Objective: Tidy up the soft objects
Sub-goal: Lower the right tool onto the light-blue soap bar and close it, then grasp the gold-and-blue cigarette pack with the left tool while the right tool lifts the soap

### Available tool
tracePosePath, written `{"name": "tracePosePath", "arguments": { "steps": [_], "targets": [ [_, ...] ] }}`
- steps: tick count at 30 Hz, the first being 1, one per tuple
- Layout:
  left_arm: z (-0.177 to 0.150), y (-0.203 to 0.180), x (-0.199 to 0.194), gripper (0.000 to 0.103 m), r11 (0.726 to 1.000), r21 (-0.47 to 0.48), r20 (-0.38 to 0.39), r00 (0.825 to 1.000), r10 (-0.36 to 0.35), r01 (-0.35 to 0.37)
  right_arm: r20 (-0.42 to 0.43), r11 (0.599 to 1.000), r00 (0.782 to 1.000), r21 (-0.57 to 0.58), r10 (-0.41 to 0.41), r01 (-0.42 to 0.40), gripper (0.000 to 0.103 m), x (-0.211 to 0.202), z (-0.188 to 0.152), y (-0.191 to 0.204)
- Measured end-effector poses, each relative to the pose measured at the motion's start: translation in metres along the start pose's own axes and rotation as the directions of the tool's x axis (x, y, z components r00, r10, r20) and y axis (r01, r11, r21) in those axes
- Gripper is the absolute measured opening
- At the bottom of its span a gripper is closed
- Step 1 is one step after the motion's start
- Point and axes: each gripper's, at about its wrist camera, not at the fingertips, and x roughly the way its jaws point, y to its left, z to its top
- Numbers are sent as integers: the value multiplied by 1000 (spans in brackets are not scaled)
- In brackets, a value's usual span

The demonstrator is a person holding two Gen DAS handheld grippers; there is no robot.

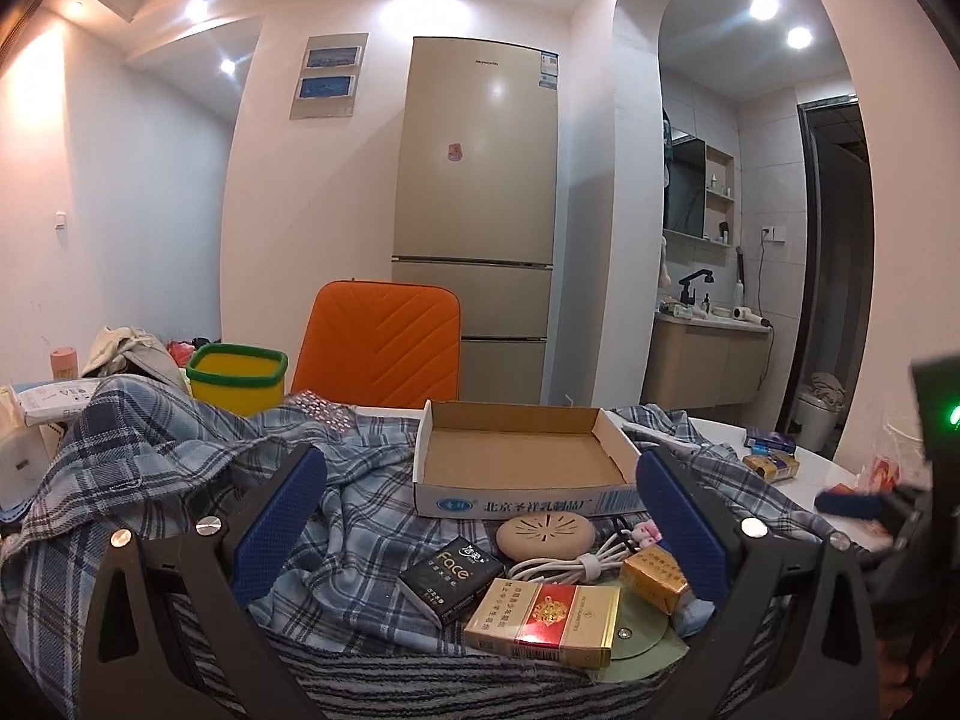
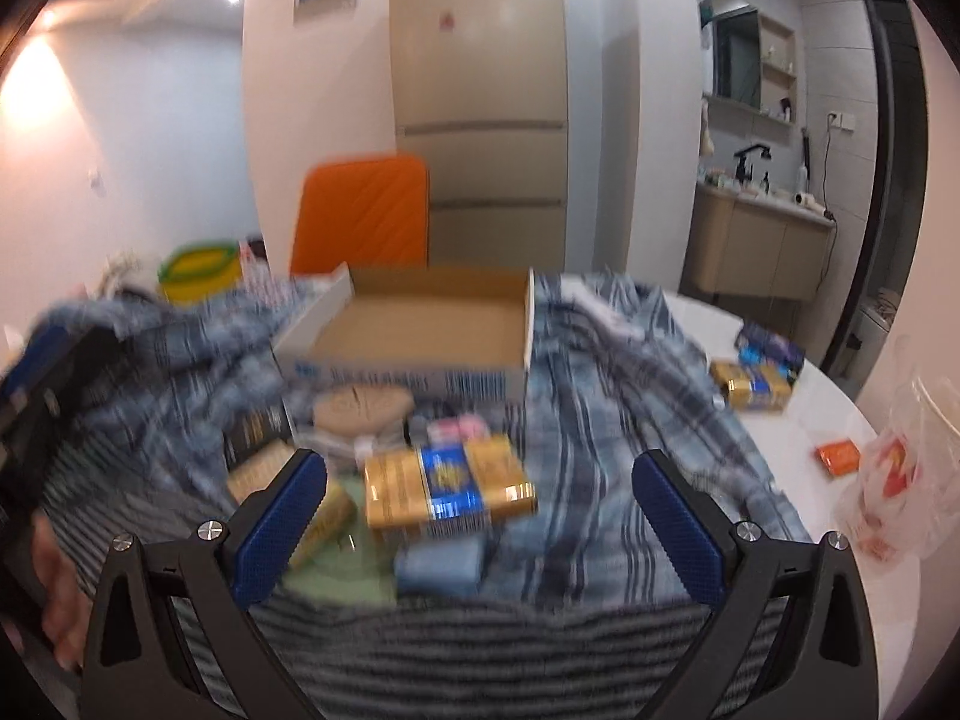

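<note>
A blue plaid shirt (image 1: 180, 456) lies crumpled over the table, over a grey striped cloth (image 1: 390, 672). Both show in the right wrist view: the shirt (image 2: 606, 420) and the striped cloth (image 2: 480, 654). My left gripper (image 1: 480, 528) is open and empty above small items lying on the shirt: a black Face pack (image 1: 450, 576), a red-gold cigarette pack (image 1: 546, 615), a round beige case (image 1: 543, 534) and a white cable (image 1: 576, 567). My right gripper (image 2: 480, 534) is open and empty above a gold-blue pack (image 2: 450, 486). An empty cardboard box (image 1: 522, 456) sits behind them; it also shows in the right wrist view (image 2: 420, 330).
A yellow bin with a green rim (image 1: 237, 375) and an orange chair back (image 1: 384, 342) stand behind the table. More packs (image 2: 759, 381), an orange packet (image 2: 840, 456) and a plastic bag (image 2: 900, 486) lie on the white table (image 2: 798, 420) at right. The right view is motion-blurred.
</note>
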Motion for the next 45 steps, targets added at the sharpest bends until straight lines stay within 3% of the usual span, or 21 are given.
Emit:
{"name": "tracePosePath", "arguments": {
  "steps": [3, 6, 9, 15, 19, 25, 30, 34, 38, 42, 43, 45],
  "targets": [
    [0, -1, -1, 103, 1000, 6, 1, 1000, -1, 1, -71, 1000, 997, 7, 23, -23, 103, 12, -9, 0],
    [0, -3, 1, 103, 1000, 12, -7, 1000, -6, 6, -174, 999, 984, 0, 47, -48, 83, 28, -15, 5],
    [-1, -7, 4, 103, 999, 32, -27, 1000, -10, 11, -252, 997, 964, -7, 78, -83, 78, 45, -18, 12],
    [-3, -9, 13, 103, 999, 43, -68, 998, -20, 23, -352, 997, 933, 14, 73, -72, 62, 71, -18, 15],
    [-5, -9, 19, 96, 998, 41, -107, 993, -49, 54, -375, 996, 923, 14, 84, -86, 49, 79, -20, 15],
    [-4, -5, 21, 96, 998, 21, -121, 991, -56, 59, -342, 997, 937, 1, 72, -76, 42, 73, -19, 17],
    [-3, -4, 19, 96, 998, 11, -117, 991, -60, 61, -217, 997, 973, -19, 74, -80, 41, 43, -15, 15],
    [-3, -4, 14, 96, 998, 12, -100, 993, -64, 65, -127, 993, 987, -60, 97, -105, 41, 20, -12, 18],
    [-2, -3, 14, 96, 997, 9, -103, 992, -79, 81, -99, 990, 989, -78, 108, -116, 41, 13, -9, 21],
    [1, -5, 18, 96, 981, 26, -177, 967, -183, 190, -129, 988, 985, -91, 115, -127, 41, 17, -9, 24],
    [1, -8, 20, 96, 972, 39, -211, 953, -218, 232, -147, 985, 981, -100, 124, -140, 41, 19, -10, 25],
    [0, -15, 26, 96, 938, 82, -292, 908, -300, 336, -182, 976, 971, -124, 156, -180, 41, 20, -10, 27]
  ]
}}
